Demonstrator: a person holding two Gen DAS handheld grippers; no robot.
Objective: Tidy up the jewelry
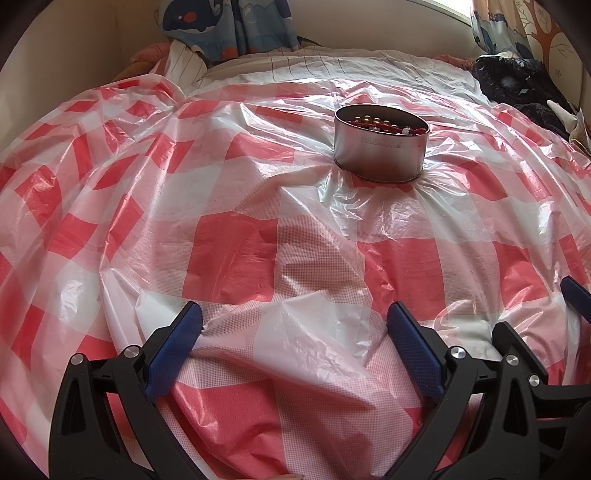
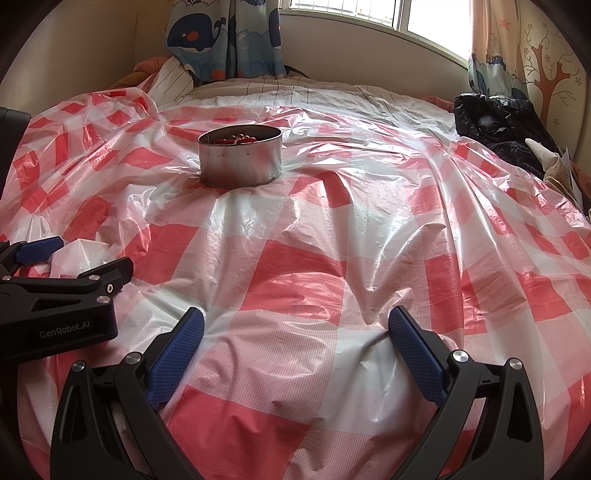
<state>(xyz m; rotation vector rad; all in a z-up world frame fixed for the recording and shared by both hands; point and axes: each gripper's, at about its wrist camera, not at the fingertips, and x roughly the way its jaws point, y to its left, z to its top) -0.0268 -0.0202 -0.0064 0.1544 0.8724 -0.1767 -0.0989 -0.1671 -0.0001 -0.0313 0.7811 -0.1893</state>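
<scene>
A round metal tin point(image 1: 380, 147) stands on the red-and-white checked plastic sheet point(image 1: 236, 243) spread over the bed. It holds beaded jewelry point(image 1: 380, 124), red and pearl-coloured. The tin also shows in the right wrist view point(image 2: 241, 158), with red beads point(image 2: 236, 139) inside. My left gripper point(image 1: 295, 317) is open and empty, low over the sheet, well short of the tin. My right gripper point(image 2: 295, 321) is open and empty, also low over the sheet. The left gripper shows at the left of the right wrist view point(image 2: 70, 266).
A dark pile of clothes point(image 2: 495, 129) lies at the far right by the wall. A striped bed sheet point(image 2: 295, 92) and whale-print curtains point(image 2: 221, 37) are behind the tin. A window point(image 2: 369, 14) is at the back.
</scene>
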